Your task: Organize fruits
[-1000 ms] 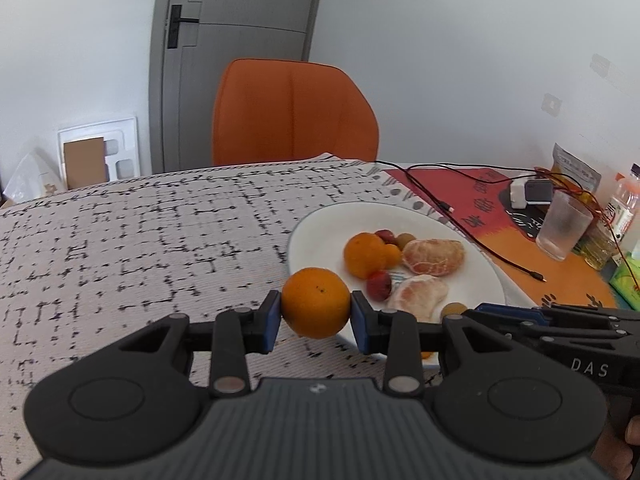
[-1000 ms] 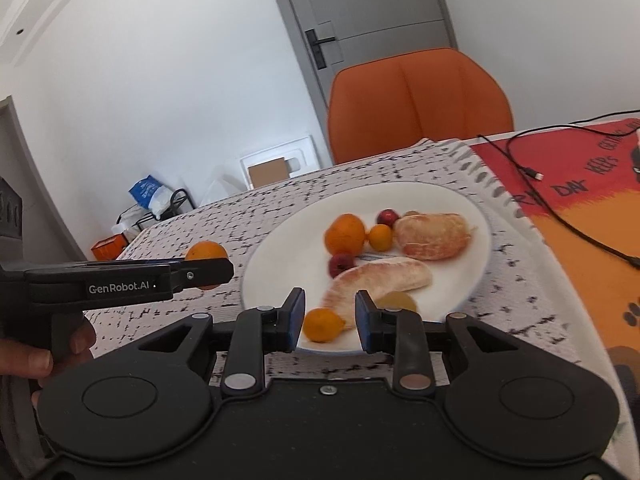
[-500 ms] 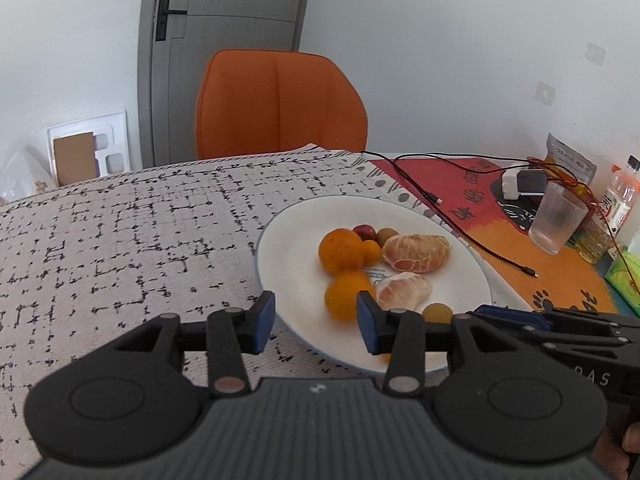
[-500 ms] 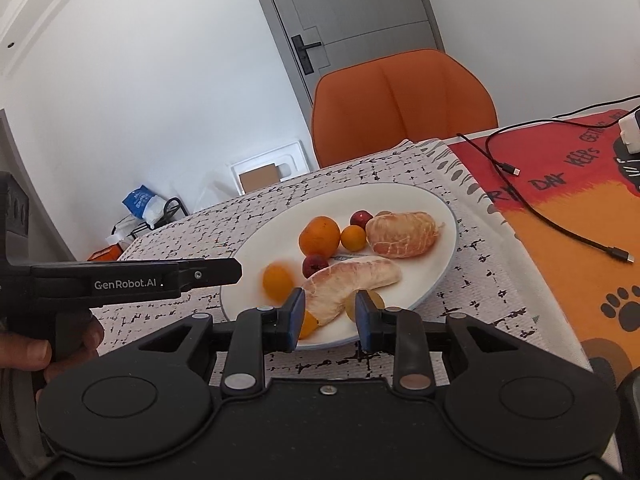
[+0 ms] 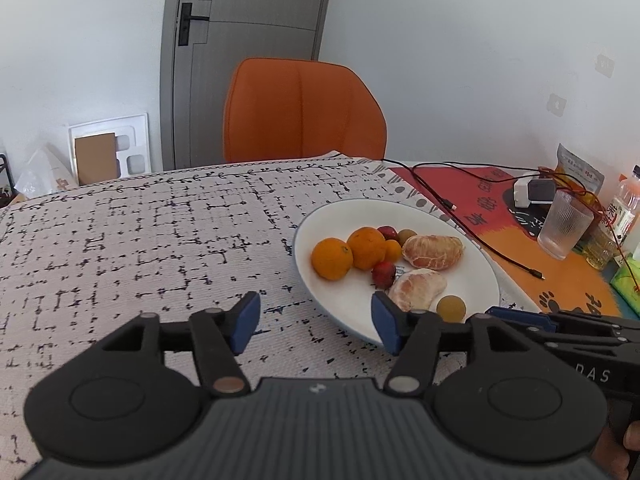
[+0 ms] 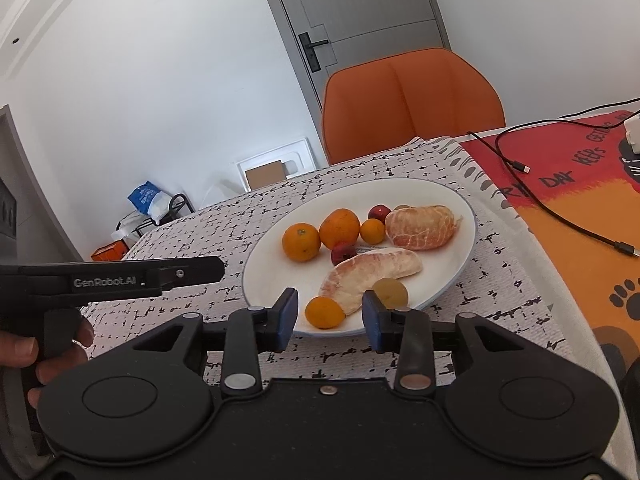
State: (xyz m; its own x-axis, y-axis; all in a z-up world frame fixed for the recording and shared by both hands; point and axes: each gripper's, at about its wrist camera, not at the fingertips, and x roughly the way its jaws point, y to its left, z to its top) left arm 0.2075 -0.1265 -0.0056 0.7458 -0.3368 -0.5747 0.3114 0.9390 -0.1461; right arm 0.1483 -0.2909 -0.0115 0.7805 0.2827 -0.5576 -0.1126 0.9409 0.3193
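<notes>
Since the earlier frames, the orange point(image 5: 331, 259) once clamped in the left gripper point(image 5: 316, 324) is found set on the white plate point(image 5: 472, 280), and the small orange fruit point(image 6: 324, 312) once pinched by the right gripper point(image 6: 330, 318) is found lying free at the plate's near rim. Both pairs of jaws have just been opening. The left jaws are spread wide with nothing between them, held above the patterned tablecloth point(image 5: 140, 240) at the plate's near-left edge. The right jaws are released; the small fruit is seen between the pads, apart from both.

On the plate, largest to smallest, are noted: a peeled citrus half point(image 6: 420, 227) at the far right; a peeled wedge point(image 6: 368, 274) nearer; the placed orange at the left, touching a second orange point(image 6: 339, 228); a yellowish grape-like fruit point(image 6: 390, 292) beside the wedge; two small red fruits point(image 6: 343, 253).

An orange chair point(image 5: 304, 112) is seen behind the table.
</notes>
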